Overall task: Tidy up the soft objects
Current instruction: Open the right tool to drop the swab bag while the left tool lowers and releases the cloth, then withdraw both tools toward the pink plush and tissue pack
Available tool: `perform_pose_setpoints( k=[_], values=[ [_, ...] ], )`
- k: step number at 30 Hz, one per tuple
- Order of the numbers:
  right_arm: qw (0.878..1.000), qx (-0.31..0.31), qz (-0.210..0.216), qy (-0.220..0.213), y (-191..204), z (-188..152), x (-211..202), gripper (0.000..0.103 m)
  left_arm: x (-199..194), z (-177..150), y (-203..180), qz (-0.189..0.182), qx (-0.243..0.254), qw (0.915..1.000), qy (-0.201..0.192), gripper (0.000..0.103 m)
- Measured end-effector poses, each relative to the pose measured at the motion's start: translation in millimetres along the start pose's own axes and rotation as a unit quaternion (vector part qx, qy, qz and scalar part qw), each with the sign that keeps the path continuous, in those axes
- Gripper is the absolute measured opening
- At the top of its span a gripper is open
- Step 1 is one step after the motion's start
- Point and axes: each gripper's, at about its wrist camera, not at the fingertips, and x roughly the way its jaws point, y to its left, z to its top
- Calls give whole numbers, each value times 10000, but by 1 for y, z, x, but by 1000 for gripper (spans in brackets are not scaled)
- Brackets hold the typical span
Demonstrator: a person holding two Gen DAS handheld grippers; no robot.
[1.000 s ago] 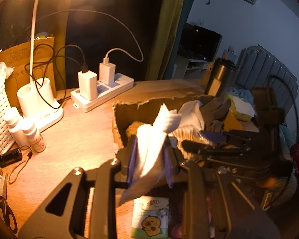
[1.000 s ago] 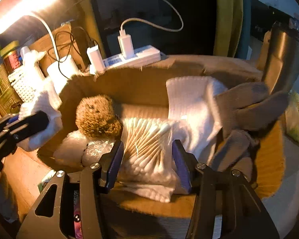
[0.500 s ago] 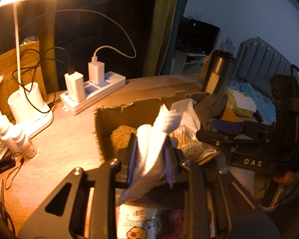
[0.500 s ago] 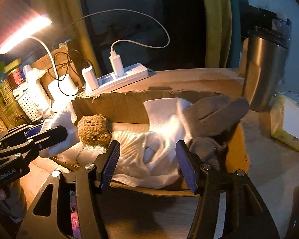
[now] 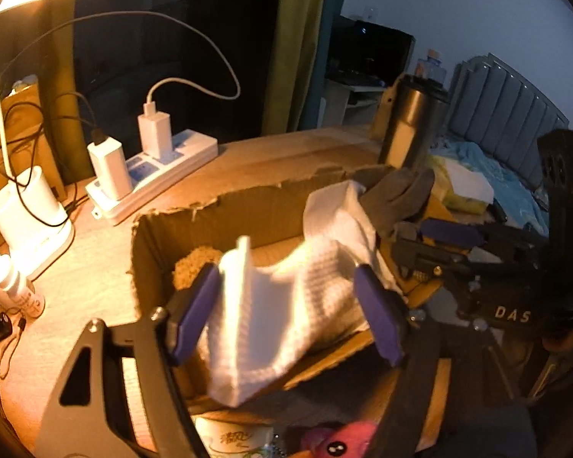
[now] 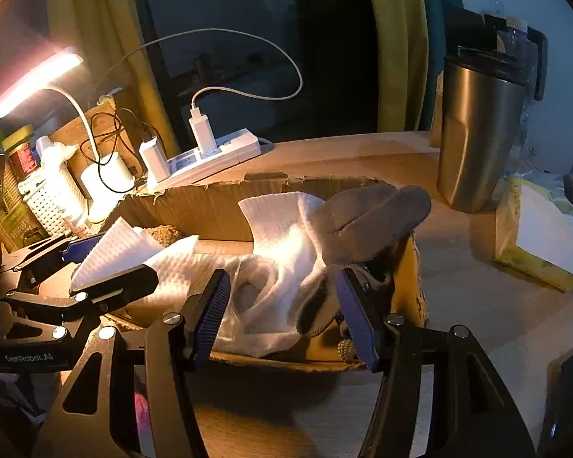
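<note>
A torn cardboard box (image 5: 248,206) holds soft things: a white cloth (image 6: 279,229), a grey glove (image 6: 366,217) and a brown fluffy ball (image 5: 195,263). My left gripper (image 5: 286,313) hovers over the box's near left corner. Its jaws are opening, and a white waffle cloth (image 5: 271,305) sags loose between them into the box, no longer pinched. My right gripper (image 6: 282,305) stands open at the box's near edge with nothing held; the cloth and glove lie beyond its tips. In the left wrist view the right gripper (image 5: 458,244) is over the box's right end.
A power strip (image 5: 152,168) with two chargers and cables lies behind the box. A lit desk lamp (image 6: 34,80) and small bottles stand at the left. At the right are a steel tumbler (image 6: 477,133) and a tissue pack (image 6: 542,236). A pink plush (image 5: 340,439) lies nearest me.
My left jaws have sprung wide and the white cloth, pinched upright before, has slumped into the box. The right gripper has drawn back from the box, its jaws slightly wider.
</note>
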Motion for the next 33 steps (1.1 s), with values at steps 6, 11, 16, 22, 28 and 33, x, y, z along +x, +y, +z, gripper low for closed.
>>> perform_pose_setpoints(
  k=[6,11,16,22,28,33],
  values=[
    [10000,-27,-5,-26,4,-1,-7,61,-14,-1,3,94,-43,9998,-148,74],
    [9999,-81,21,-91,13,-4,-20,61,-34,-2,10,164,-136,9992,-345,75],
    [9998,-133,51,-132,23,-6,-32,61,-55,-4,15,194,-201,9984,-501,75],
    [9996,-234,37,-176,39,-10,-45,61,-76,-14,18,176,-232,9977,-611,75],
    [9994,-300,28,-182,54,-17,-57,61,-95,-26,23,162,-291,9971,-683,75],
    [9992,-347,15,-183,65,-23,-64,61,-106,-38,26,130,-332,9969,-706,75]
  ],
)
